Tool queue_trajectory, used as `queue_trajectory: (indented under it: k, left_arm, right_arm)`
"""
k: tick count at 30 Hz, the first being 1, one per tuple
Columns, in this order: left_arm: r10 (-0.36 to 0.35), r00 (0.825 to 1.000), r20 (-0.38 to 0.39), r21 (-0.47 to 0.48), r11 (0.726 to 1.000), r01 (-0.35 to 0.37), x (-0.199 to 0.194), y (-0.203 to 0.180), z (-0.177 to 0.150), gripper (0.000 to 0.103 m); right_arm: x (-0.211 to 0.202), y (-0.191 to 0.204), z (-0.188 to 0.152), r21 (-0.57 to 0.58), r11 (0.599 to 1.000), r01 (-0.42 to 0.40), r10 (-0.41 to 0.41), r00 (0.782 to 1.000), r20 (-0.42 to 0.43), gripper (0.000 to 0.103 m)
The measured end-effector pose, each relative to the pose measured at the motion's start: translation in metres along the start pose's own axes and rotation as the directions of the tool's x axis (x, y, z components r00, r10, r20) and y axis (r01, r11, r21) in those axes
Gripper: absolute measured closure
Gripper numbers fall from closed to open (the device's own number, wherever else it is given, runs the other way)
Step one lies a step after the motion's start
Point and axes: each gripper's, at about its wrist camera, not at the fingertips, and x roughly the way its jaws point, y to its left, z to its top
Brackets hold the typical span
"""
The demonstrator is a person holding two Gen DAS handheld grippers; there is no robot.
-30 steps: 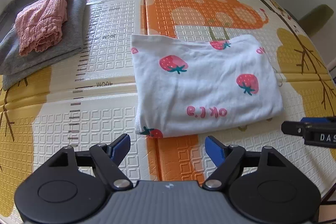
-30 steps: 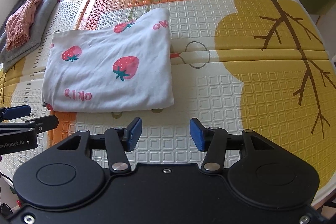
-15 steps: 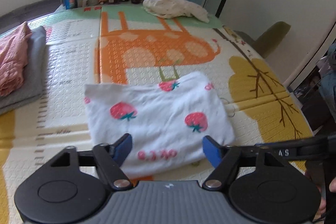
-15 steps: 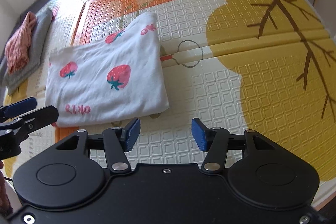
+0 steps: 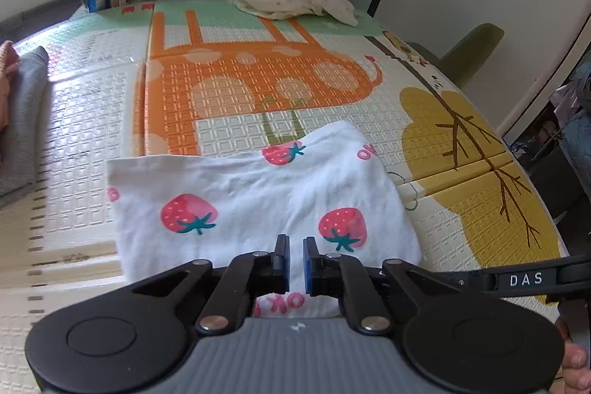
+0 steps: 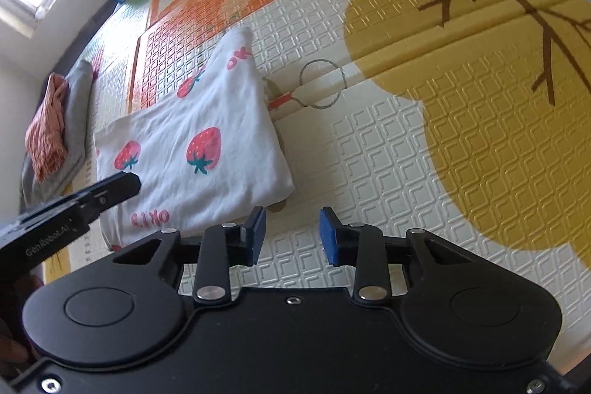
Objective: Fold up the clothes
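**On the mat-covered counter: folded strawberry garment, both tongs at its near edge**

Directly ahead of the left tongs [image 5: 296, 263] lies the white strawberry-print garment [image 5: 258, 209]. It is already folded to a rough rectangle and rests flat on the play mat [image 6: 406, 172]. Its near edge passes beneath the left pads; its near right corner sits just to the left of the right tongs [image 6: 291, 235].

Handling, as judged: thin knit cotton, light and wholly limp. It will sag from any single hold, and the layers may slide apart if only the top one is taken. The embossed mat should give some drag. The sound places to hold are the two near corners, through all layers, one per tongs, so the edge lifts level for the next fold.

Left tongs: clenched, the blue pads all but meeting, having just been closing. They stand over the near edge by the pink lettering. The cloth is not visibly raised, and whether a fold is caught between the pads cannot be told.

Right tongs: partly open, the jaws having just been closing. Nothing is between them, only bare mat shows in the gap, and they touch no cloth.

Well beyond both tongs lies a crumpled cream garment [image 5: 291, 0], not yet folded. Far to the left of them is a stack of grey and pink folded items [image 6: 51, 128].
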Motion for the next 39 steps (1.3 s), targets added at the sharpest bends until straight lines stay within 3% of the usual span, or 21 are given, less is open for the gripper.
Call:
queue_trajectory:
  k: [21, 30, 39]
  left_arm:
    - [-0.024, 0.995, -0.094, -0.082, 0.997, 0.016, 0.037, 0.009, -0.007, 0.099]
    - [-0.029, 0.993, -0.113, -0.088, 0.996, 0.019, 0.039, 0.010, -0.006, 0.098]
    - [-0.031, 0.992, -0.122, -0.090, 0.996, 0.020, 0.040, 0.011, -0.005, 0.098]
  right_arm:
    - [0.025, -0.020, 0.011, 0.214, 0.968, -0.133, 0.132, 0.991, 0.022, 0.072]
    - [0.040, -0.030, 0.015, 0.314, 0.922, -0.225, 0.216, 0.974, 0.065, 0.065]
    - [0.050, -0.035, 0.025, 0.347, 0.893, -0.288, 0.268, 0.958, 0.103, 0.065]
